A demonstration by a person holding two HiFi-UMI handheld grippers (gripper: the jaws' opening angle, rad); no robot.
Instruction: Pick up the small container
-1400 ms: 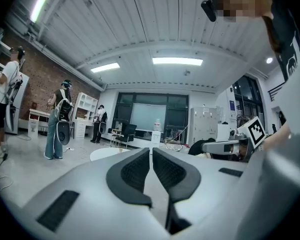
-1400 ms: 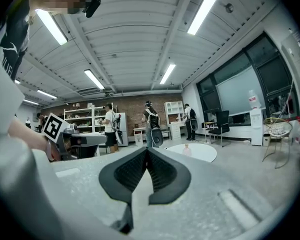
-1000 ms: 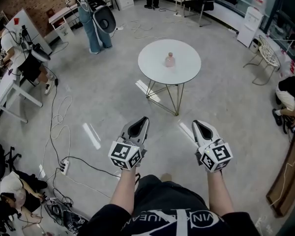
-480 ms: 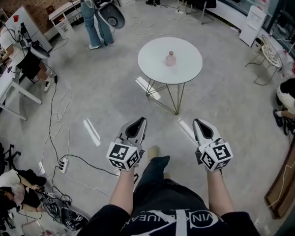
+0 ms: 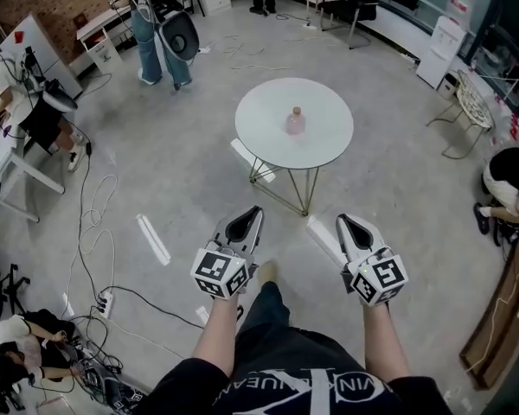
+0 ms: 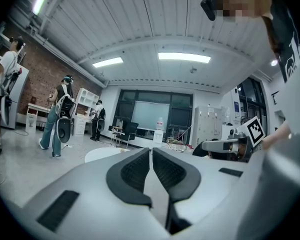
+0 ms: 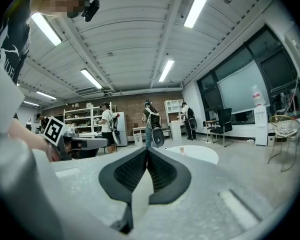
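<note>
Table (image 5: pixel 329 115) nearer | small container (image 5: pixel 295 121) mid-top | floor (image 5: pixel 199 171) between | left tool (image 5: pixel 255 210), right tool (image 5: pixel 342 220) together

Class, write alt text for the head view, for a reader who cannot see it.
A person holds the left gripper and right gripper, both shut and empty, over a grey floor. Ahead stands a round white table bearing a small pink container.

Right gripper (image 7: pixel 147 150) jaws pressed together, empty; small container (image 7: pixel 182 150) on round white table (image 7: pixel 202 155) ahead.
</note>
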